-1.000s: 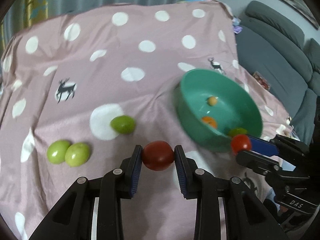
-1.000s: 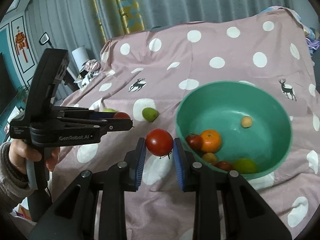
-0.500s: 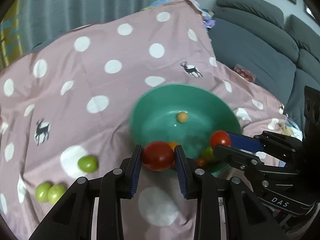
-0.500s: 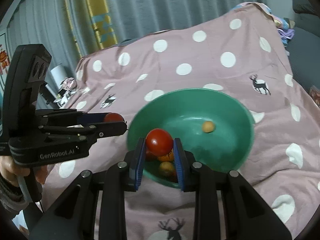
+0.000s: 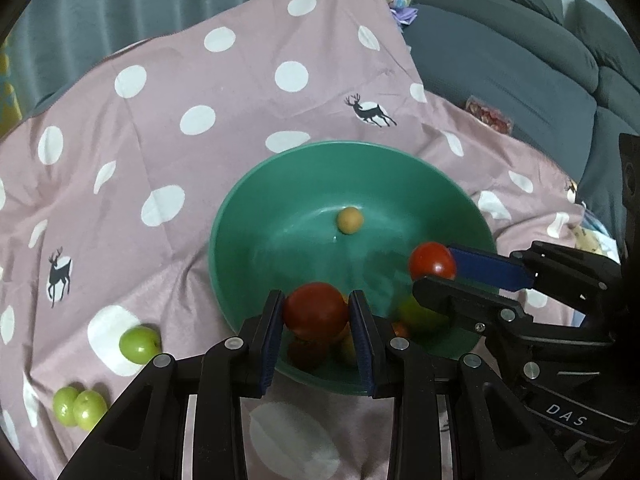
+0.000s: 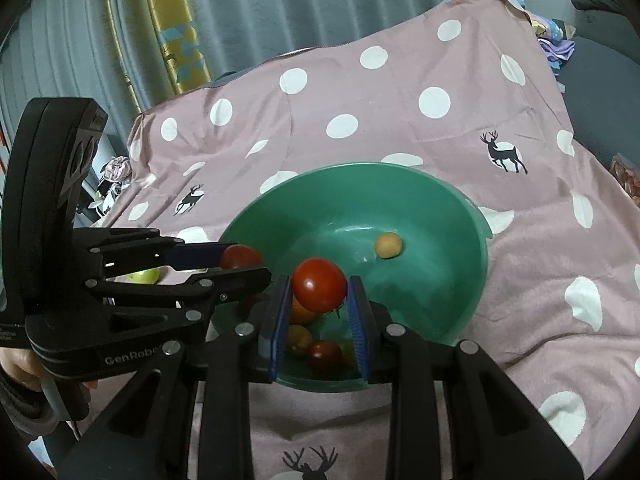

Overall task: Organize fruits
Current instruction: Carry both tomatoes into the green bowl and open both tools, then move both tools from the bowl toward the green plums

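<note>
A green bowl sits on the pink dotted cloth. It holds a small tan fruit, an orange, a dark tomato and a green fruit. My left gripper is shut on a red tomato, just above the bowl's near side. Over the same bowl, my right gripper is shut on another red tomato. The two grippers hang side by side, and each shows in the other's view. Three green fruits lie on the cloth to the left.
A grey sofa stands beyond the cloth's right edge. Grey curtains hang behind. A person's hand holds the left gripper's handle. The cloth is wrinkled around the bowl.
Both grippers have moved from over the cloth to above the bowl, each with its tomato still in it. The green fruits have slid to the lower left of the left wrist view.
</note>
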Available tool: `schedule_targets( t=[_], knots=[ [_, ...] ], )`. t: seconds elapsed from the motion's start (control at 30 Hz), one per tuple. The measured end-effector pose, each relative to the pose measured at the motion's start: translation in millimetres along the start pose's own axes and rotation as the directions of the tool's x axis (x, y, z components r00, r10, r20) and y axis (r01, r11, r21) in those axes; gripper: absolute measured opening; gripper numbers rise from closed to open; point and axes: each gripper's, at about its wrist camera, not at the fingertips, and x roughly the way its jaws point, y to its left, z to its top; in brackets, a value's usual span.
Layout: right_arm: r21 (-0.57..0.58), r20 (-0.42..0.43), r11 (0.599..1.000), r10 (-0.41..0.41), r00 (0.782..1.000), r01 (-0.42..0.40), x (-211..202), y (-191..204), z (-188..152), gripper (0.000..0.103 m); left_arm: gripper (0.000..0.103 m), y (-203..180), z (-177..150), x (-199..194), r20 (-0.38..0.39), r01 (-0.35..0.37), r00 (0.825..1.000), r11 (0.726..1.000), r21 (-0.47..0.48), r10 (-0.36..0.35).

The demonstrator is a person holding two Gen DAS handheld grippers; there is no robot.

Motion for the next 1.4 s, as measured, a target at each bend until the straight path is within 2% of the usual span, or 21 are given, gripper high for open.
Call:
schedule_targets(
  t=[0.17,0.3,0.33,0.37,0.43,0.7,0.77,0.8,1.0,1.1,1.2,1.27,1.4],
  knots=[
    [0.003,-0.001,1.000,-0.007,1.000,0.007,0,0,0,0.031,0.033,-1,1,-2,0.011,-0.003,1.000,1.000,-0.003,0.003],
    [0.013,0.013,1.000,-0.015,1.000,0.015,-5,2,-1,0.045,0.034,-2,0,-9,0.028,-0.033,0.999,0.999,0.002,0.033],
    [0.016,0.019,1.000,-0.016,1.000,0.016,-6,2,-1,0.048,0.044,-1,-1,-11,0.032,-0.044,0.999,0.999,0.002,0.044],
    [0.020,0.024,1.000,-0.015,1.000,0.015,-9,2,-1,0.050,0.059,0,-2,-13,0.037,-0.056,0.998,0.998,0.001,0.055],
    [0.024,0.035,1.000,-0.010,0.999,0.009,-13,4,-1,0.052,0.067,3,-5,-21,0.058,-0.078,0.995,0.997,-0.006,0.078],
    [0.042,0.074,0.998,0.041,0.996,-0.044,-29,15,-4,0.070,0.069,18,-20,-39,0.061,-0.144,0.987,0.989,-0.046,0.147],
    [0.044,0.088,0.997,0.057,0.995,-0.061,-34,17,-3,0.075,0.088,21,-25,-45,0.067,-0.164,0.984,0.985,-0.051,0.168],
    [0.043,0.091,0.997,0.063,0.994,-0.067,-36,19,-4,0.076,0.091,22,-28,-49,0.075,-0.173,0.981,0.983,-0.055,0.177],
    [0.033,0.091,0.996,0.085,0.992,-0.088,-45,34,-5,0.088,0.092,28,-44,-69,0.093,-0.197,0.975,0.978,-0.066,0.203],
    [0.022,0.063,0.994,0.108,0.992,-0.109,-44,43,-7,0.092,0.092,35,-60,-74,0.076,-0.197,0.976,0.977,-0.081,0.203],
    [-0.024,0.005,0.991,0.130,0.991,-0.130,-38,58,-11,0.101,0.092,49,-81,-76,0.065,-0.171,0.982,0.980,-0.105,0.179],
    [-0.056,-0.029,0.987,0.150,0.988,-0.152,-35,67,-13,0.101,0.101,60,-100,-78,0.063,-0.146,0.986,0.981,-0.128,0.155],
    [-0.128,-0.109,0.972,0.182,0.977,-0.195,-24,90,-23,0.101,0.102,89,-135,-82,0.019,-0.165,0.985,0.965,-0.202,0.172]
  ],
)
